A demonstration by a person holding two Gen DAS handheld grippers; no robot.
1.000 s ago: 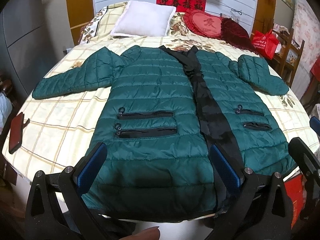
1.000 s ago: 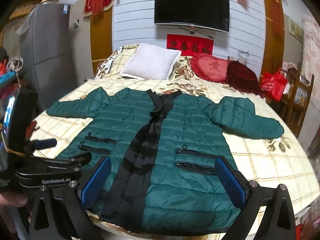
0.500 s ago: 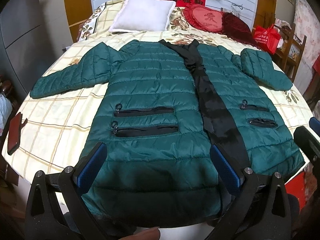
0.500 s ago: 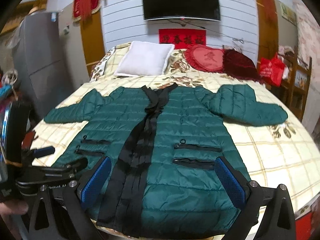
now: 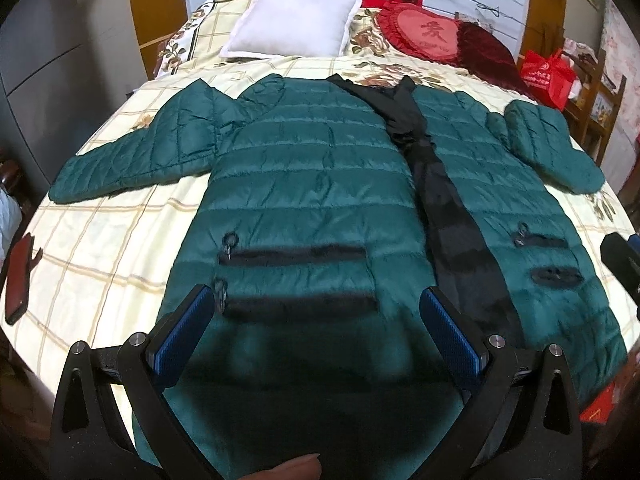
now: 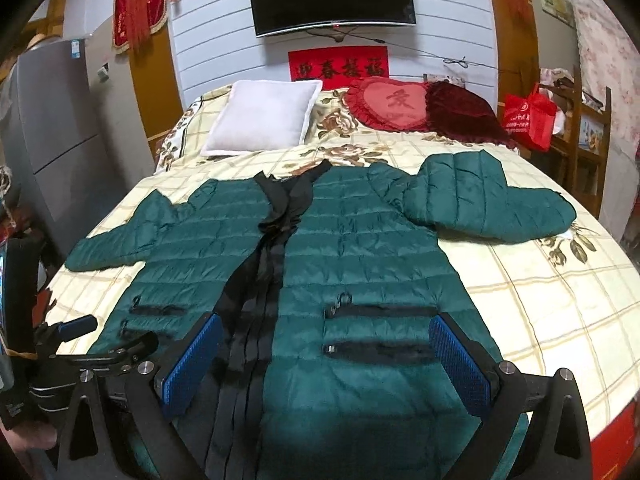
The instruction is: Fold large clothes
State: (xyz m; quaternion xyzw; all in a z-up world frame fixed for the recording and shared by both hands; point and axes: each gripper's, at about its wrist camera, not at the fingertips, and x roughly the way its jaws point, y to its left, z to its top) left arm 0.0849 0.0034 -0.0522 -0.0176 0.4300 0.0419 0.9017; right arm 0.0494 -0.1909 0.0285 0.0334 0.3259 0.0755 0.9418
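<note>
Two grippers: left gripper [image 5: 316, 336] and right gripper [image 6: 326, 360] hung over the bed's near edge, jaws spread wide, clasping nothing.
Blue pads: left pair framed the jacket's left pocket panel; right pair framed the right pocket panel beside the black placket [image 6: 256, 300].
Contact: none visible between the pads and the fabric.
Jacket: a green quilted jacket [image 5: 320, 184] lay face up, unfolded, hem at the bed's near edge, collar toward the white pillow [image 5: 292, 26] at the far edge.
Sleeves: left sleeve [image 5: 132, 164] stretched out flat toward the bed's left edge; right sleeve [image 6: 488, 204] was already bent back on itself near the right edge.
Bed: checked bedspread [image 6: 560, 300] carried the whole garment.
Stage, judged: folding barely begun; a grasp at the hem or side seams looked next.
Risk, judged: slick padded fabric could slip from a shallow pinch; the hem overhanging the near edge could drag the jacket off the bed; uneven lifts could skew the fold.
</note>
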